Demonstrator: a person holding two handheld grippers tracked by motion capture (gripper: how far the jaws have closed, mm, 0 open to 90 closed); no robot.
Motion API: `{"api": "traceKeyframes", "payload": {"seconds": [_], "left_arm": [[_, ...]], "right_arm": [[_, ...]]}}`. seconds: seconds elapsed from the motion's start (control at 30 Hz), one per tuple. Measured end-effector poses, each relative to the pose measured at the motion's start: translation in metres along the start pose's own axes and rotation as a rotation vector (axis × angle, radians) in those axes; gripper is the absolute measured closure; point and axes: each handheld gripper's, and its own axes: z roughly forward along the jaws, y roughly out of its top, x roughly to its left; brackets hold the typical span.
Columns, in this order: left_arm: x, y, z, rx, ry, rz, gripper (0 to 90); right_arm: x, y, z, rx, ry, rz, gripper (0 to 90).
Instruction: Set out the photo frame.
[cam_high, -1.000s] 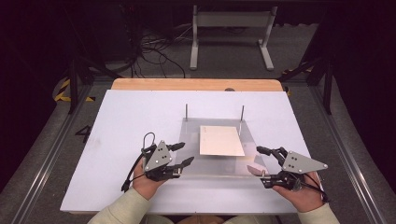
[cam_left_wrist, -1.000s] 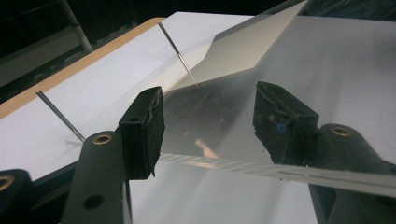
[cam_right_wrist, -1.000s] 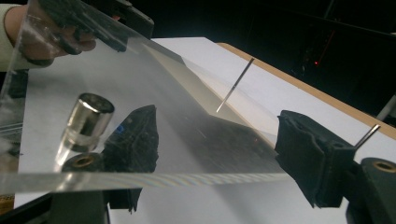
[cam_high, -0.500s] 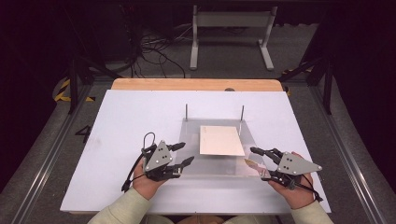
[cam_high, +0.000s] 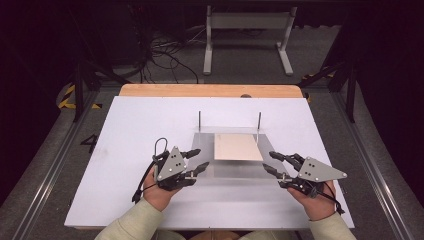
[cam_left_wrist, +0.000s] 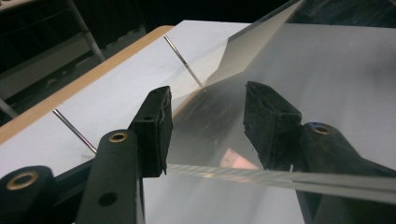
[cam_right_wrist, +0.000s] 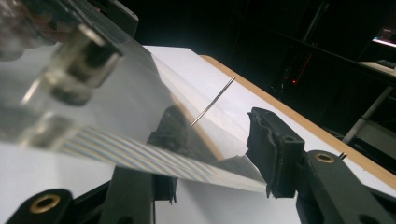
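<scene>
A clear plastic plate (cam_high: 230, 172) lies on the white board (cam_high: 145, 125), with two thin upright metal pins (cam_high: 199, 120) (cam_high: 259, 121) at its far edge. A beige sheet (cam_high: 237, 146) rests flat on the plate between the pins. My left gripper (cam_high: 201, 158) is open at the plate's left edge; in the left gripper view (cam_left_wrist: 208, 121) the plate's edge (cam_left_wrist: 224, 171) crosses the gap between the jaws. My right gripper (cam_high: 269, 161) is open at the plate's right edge, and the plate's corner (cam_right_wrist: 233, 172) reaches between its jaws (cam_right_wrist: 210, 144). Nothing is gripped.
A wooden table edge (cam_high: 210, 90) runs behind the board. Beyond it are a metal stand (cam_high: 247, 35) and loose cables (cam_high: 165, 50) on the floor. Metal rails (cam_high: 45, 170) flank the table on both sides. Bare board lies left and right of the plate.
My right gripper has moved left, up to the plate's right edge. The left gripper, plate and beige sheet have stayed put.
</scene>
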Motion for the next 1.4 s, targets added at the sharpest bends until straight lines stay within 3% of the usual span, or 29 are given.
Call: {"api": "traceKeyframes", "payload": {"seconds": [0.2,0.6,0.77,0.93,1.4], "left_arm": [[0.005,0.013,-0.005,-0.033,0.011,0.020,54.1],[0.009,0.042,-0.030,-0.141,0.021,0.048,59.3],[0.009,0.050,-0.040,-0.172,0.054,0.054,60.1],[0.008,0.055,-0.050,-0.204,0.068,0.039,60.2],[0.018,0.064,-0.076,-0.241,0.031,-0.033,59.0]], "right_arm": [[-0.005,0.016,-0.003,0.003,-0.029,-0.001,55.0],[-0.011,0.050,-0.013,-0.108,-0.086,-0.045,56.6],[-0.008,0.065,-0.015,-0.134,-0.115,-0.074,57.6],[-0.004,0.076,-0.017,-0.141,-0.117,-0.064,57.4],[0.007,0.100,-0.013,-0.146,-0.077,0.033,58.0]]}}
